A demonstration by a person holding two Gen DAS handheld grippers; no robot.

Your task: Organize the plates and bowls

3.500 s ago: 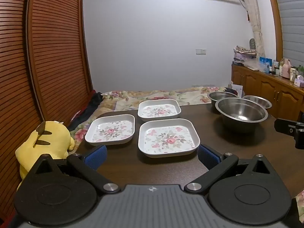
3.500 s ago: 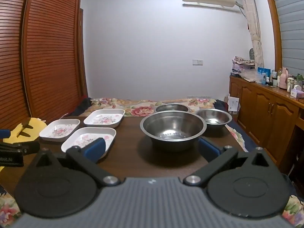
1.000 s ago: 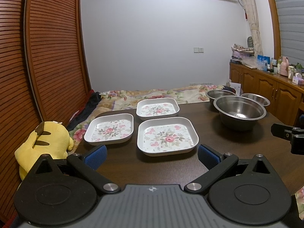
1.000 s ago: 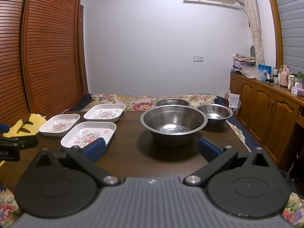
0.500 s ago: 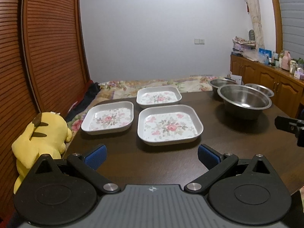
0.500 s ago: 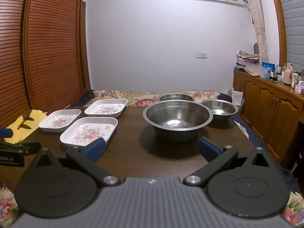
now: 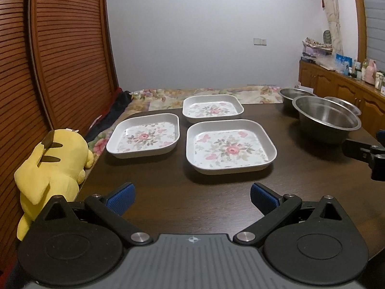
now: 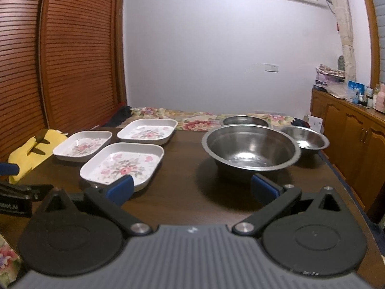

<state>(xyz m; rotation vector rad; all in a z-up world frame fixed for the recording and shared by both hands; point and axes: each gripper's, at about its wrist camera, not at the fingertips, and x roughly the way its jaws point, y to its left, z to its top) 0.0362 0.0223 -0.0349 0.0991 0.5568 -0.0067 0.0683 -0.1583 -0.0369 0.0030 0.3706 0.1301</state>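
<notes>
While nothing is yet held, both grippers are kept spread wide above the near edge of the dark table (image 7: 216, 200): the left gripper (image 7: 192, 198) is aimed at the nearest floral plate (image 7: 229, 148) at frame centre, and the right gripper (image 8: 192, 189) is aimed at the large steel bowl (image 8: 250, 148) just right of centre. A second plate (image 7: 145, 134) is seen left of centre, a third plate (image 7: 211, 107) behind, all lying apart. Two smaller bowls (image 8: 304, 139) are set behind the large one, possibly touching its rim, though this is hard to tell. The step in hand is judged to be an approach for stacking. A plate's raised near rim should be pinched squarely, the plate kept level, lifted clear and lowered centred into another; the yellow plush toy (image 7: 53, 159) at lower left should be avoided.
</notes>
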